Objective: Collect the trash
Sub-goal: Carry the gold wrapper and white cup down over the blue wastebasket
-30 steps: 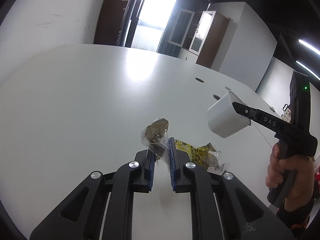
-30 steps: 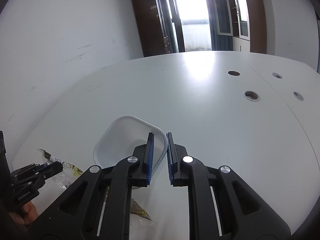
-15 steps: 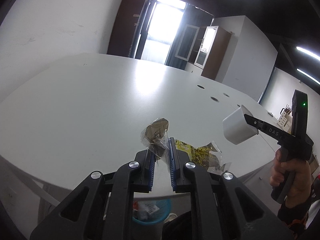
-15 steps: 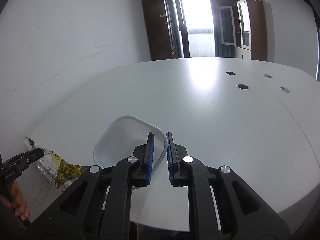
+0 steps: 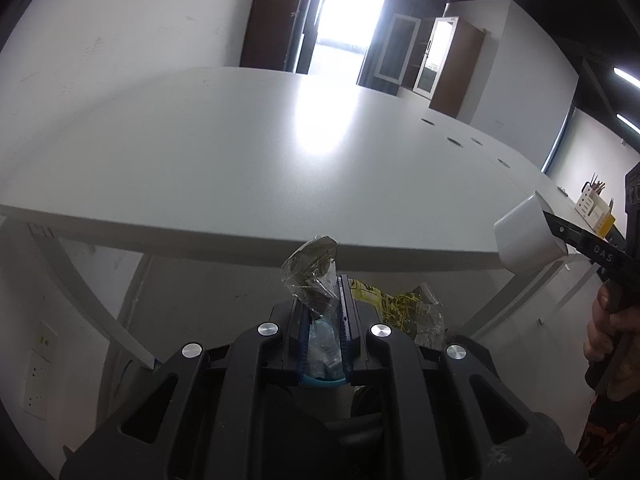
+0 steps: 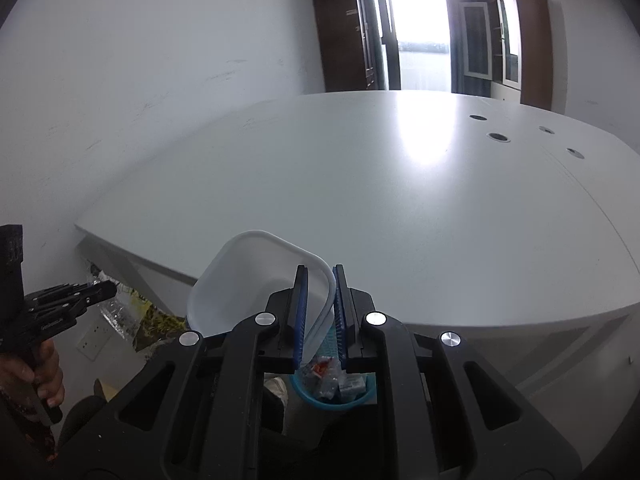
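My left gripper (image 5: 325, 300) is shut on crumpled clear plastic wrappers (image 5: 310, 268), with a yellow printed wrapper (image 5: 396, 304) hanging to its right. It holds them in the air off the table's near edge. My right gripper (image 6: 320, 296) is shut on the rim of a white plastic container (image 6: 256, 276), also seen in the left wrist view (image 5: 528, 236). A blue trash bin (image 6: 332, 388) with litter inside stands on the floor below, seen between the fingers in both views (image 5: 324, 380). The left gripper with its wrappers shows in the right wrist view (image 6: 96, 292).
The large white table (image 5: 240, 160) lies ahead of both grippers, with round cable holes (image 6: 498, 137) on its far right part. White table legs (image 5: 80, 280) stand below its edge. A white wall with sockets (image 5: 40, 360) is on the left.
Both grippers have pulled back from over the table and dropped below its near edge, still holding the wrappers and the container. The blue bin has come into view below them.
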Available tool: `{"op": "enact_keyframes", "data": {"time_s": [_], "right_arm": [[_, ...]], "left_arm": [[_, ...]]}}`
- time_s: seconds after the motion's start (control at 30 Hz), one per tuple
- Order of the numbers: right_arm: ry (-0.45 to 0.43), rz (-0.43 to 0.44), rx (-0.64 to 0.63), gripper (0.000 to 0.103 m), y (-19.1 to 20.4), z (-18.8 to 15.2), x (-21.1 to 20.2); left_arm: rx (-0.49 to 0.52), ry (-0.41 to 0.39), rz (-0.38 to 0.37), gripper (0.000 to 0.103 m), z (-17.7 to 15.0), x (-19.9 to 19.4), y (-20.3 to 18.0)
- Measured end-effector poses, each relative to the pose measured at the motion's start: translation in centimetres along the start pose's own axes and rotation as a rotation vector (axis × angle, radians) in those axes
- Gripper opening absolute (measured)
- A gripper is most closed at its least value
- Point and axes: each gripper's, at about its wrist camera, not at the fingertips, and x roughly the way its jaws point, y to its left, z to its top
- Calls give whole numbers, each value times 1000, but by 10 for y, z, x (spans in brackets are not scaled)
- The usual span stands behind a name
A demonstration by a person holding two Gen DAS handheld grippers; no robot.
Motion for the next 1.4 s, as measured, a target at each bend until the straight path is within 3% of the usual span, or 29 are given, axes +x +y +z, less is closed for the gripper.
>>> {"op": "enact_keyframes", "data": {"time_s": [0.37, 0.73, 0.9, 1.17, 1.27, 1.4], "right_arm": [[188, 31, -46, 12, 13, -74, 51], [332, 31, 58, 12, -5, -125, 129], [404, -1, 96, 12, -11, -153, 173], [507, -24, 163, 12, -23, -169, 235], [536, -41, 180, 12, -28, -174, 255], [579, -53, 224, 12, -38, -180, 284]], "left_arm": [[-54, 132, 52, 12, -40, 65, 14], [-113, 242, 121, 12, -63, 147, 39], [-228, 296, 153, 12, -71, 190, 57], [-203, 318, 244, 12, -74, 252, 60], [-253, 342, 245, 12, -77, 268, 68], [-228, 333, 260, 12, -70, 291, 61]]}}
